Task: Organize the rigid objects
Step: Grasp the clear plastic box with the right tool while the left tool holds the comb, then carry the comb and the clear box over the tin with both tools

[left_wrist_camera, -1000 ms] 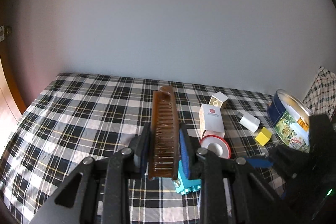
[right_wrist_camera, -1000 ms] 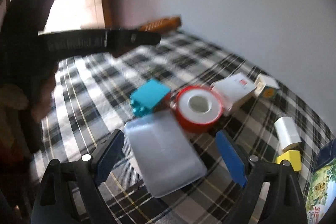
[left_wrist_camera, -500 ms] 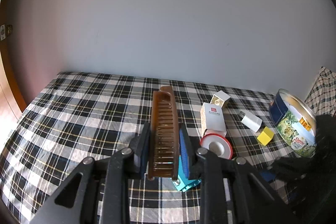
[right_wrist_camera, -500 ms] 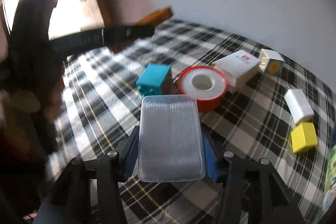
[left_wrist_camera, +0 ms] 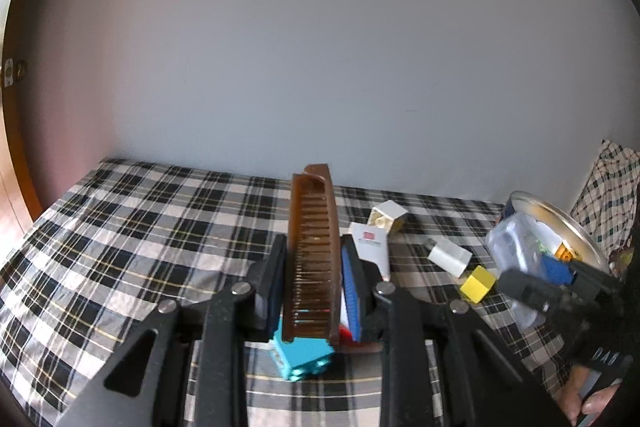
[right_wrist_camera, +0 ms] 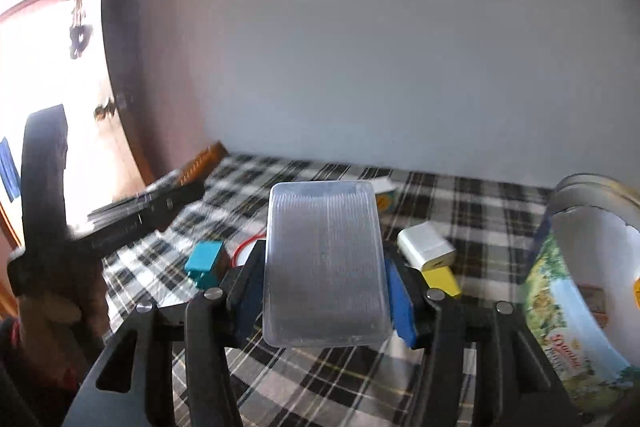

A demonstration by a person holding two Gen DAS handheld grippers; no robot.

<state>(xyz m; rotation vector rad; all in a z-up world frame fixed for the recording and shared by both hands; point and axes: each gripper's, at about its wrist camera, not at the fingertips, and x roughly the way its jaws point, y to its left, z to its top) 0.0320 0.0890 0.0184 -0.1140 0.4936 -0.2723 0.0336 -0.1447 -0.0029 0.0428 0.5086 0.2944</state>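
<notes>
Pinching a clear plastic box (right_wrist_camera: 326, 267) by its long sides, the right gripper (right_wrist_camera: 326, 301) has just been closing onto it; the box juts forward past the fingertips, above the plaid cloth (right_wrist_camera: 472, 203). The left gripper (left_wrist_camera: 314, 291) clamps a brown comb (left_wrist_camera: 312, 259) edgewise between its pads, the comb's far end reaching beyond them.

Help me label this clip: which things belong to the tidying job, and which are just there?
Job:
- brown comb, in left gripper
- clear plastic case, in right gripper
- round tin
- yellow block
- white charger
- teal block

Just there:
- plaid cloth
- wall
</notes>
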